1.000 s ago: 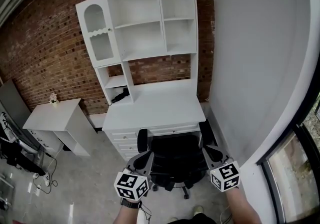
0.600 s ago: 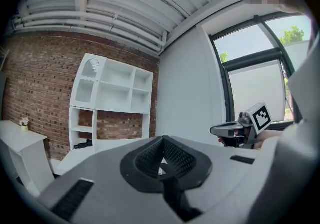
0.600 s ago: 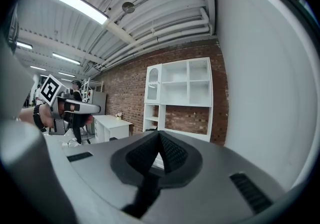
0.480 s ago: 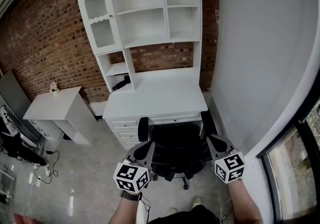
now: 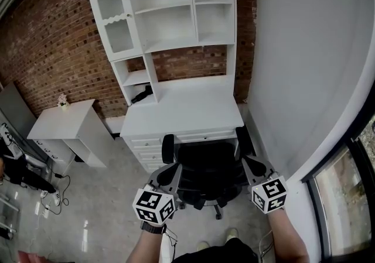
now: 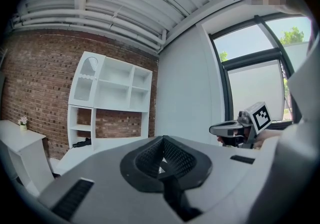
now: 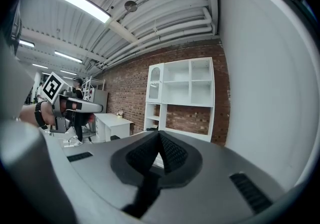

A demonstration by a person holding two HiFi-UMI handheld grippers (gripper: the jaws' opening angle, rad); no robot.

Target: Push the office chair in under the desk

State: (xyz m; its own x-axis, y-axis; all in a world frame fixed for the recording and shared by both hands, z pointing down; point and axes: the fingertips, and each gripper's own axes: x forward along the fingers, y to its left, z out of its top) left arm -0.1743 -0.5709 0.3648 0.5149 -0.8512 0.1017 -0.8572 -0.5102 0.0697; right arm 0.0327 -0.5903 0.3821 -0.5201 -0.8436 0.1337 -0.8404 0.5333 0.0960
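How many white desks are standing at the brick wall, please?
2: the big desk with shelves, beyond the chair, and a small desk to its left. None seems hidden.

The office chair (image 5: 206,175) is black, with a padded seat and two black armrests (image 5: 167,149). It stands upright on the grey floor (image 5: 111,215), near the floor's right edge, with its back toward the camera. Its front and armrest tips reach the desk's front edge, at the open space right of the drawers. A castor (image 5: 217,217) of its base shows below the seat.

The desk (image 5: 181,112) is white, with a bare top, a stack of drawers (image 5: 146,159) on its left side and a tall open-shelf hutch (image 5: 170,21) above. It stands in the floor's far right corner, against the brick wall (image 5: 53,51).
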